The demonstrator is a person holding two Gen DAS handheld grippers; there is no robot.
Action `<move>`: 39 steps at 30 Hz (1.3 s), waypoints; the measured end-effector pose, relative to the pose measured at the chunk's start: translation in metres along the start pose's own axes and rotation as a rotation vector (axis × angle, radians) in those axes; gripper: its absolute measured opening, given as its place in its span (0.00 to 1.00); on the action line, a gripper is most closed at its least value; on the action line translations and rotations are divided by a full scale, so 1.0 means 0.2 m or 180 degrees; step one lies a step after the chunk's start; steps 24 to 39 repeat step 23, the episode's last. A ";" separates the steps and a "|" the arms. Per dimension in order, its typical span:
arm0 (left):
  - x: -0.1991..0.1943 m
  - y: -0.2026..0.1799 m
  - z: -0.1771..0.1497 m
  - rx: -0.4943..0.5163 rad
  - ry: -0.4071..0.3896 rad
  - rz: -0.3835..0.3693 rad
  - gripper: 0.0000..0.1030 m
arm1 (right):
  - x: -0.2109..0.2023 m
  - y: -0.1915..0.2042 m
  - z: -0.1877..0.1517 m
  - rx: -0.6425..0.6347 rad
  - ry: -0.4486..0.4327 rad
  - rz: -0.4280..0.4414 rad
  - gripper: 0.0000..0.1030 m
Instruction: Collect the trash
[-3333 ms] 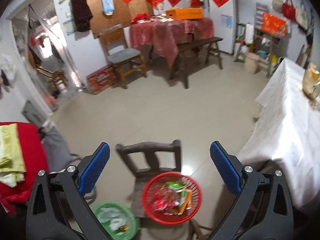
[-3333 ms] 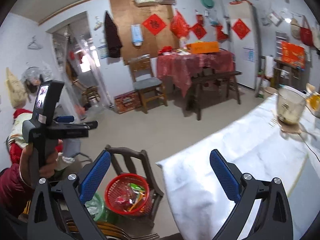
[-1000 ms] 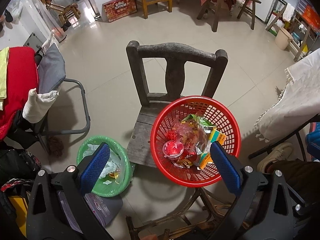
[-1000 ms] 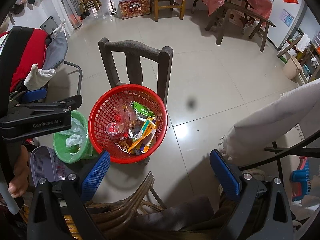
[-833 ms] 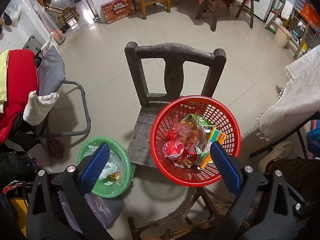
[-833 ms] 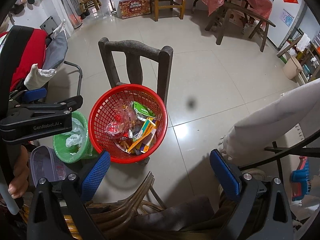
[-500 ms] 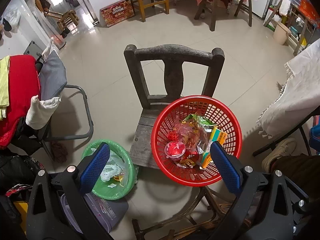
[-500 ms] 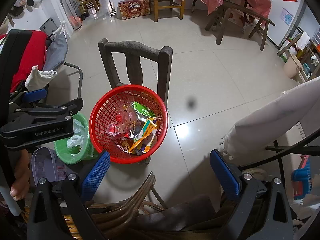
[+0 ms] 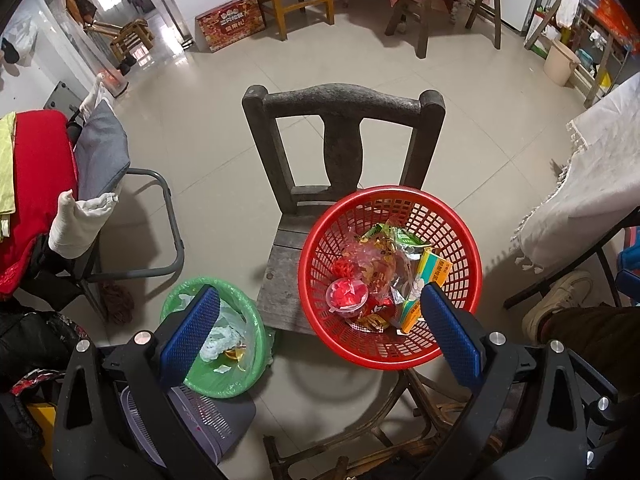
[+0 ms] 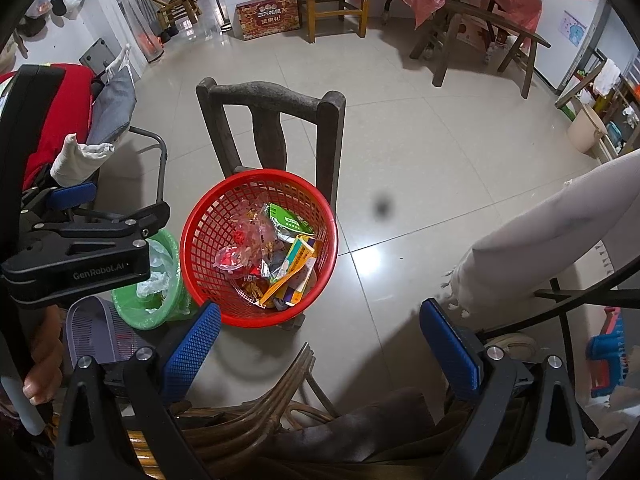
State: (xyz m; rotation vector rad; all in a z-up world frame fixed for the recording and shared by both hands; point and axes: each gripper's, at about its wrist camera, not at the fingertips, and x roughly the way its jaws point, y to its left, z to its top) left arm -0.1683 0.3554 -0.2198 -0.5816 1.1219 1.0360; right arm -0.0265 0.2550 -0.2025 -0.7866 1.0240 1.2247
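A red basket (image 9: 390,356) sits on the seat of a dark wooden chair (image 9: 344,104), toward the seat's right edge and overhanging its front. Inside lies the trash: crinkled clear and foil wrappers (image 9: 376,258), a small clear cup with red contents (image 9: 347,295), a green packet (image 10: 289,219) and a yellow-and-green carton (image 9: 428,280) leaning against the basket's right wall. On the floor just beside the chair's left front corner stands a green bin (image 9: 240,386) lined with a green bag (pale crumpled plastic and scraps lie in it). A grey mesh object (image 9: 196,420) lies just beside the bin, nearer the camera.

The left claw (image 9: 316,338) hangs above the chair's front edge with its blue-padded fingers (image 9: 188,334) spread wide and nothing between them; one pad overlaps the green bin in view, the other the basket's near rim. The right claw (image 10: 320,354) is likewise wide apart and empty, held over the floor in front of the chair. In the right wrist view the left tool's black body shows at the left edge, gripped by a hand (image 10: 42,364).

A white-draped counter (image 9: 592,184) stands to the right, well apart from the chair. A folding chair (image 9: 104,152) piled with grey, white and red cloth stands to the left.
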 end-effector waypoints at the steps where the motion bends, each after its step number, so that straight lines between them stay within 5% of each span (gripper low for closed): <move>1: 0.00 0.00 0.00 0.0002 0.0001 0.0002 0.94 | 0.00 0.00 0.00 0.0001 -0.0001 0.0002 0.95; 39: 0.02 -0.01 -0.01 0.0004 0.0090 0.0026 0.94 | -0.02 -0.03 -0.01 0.0071 -0.0031 0.0051 0.95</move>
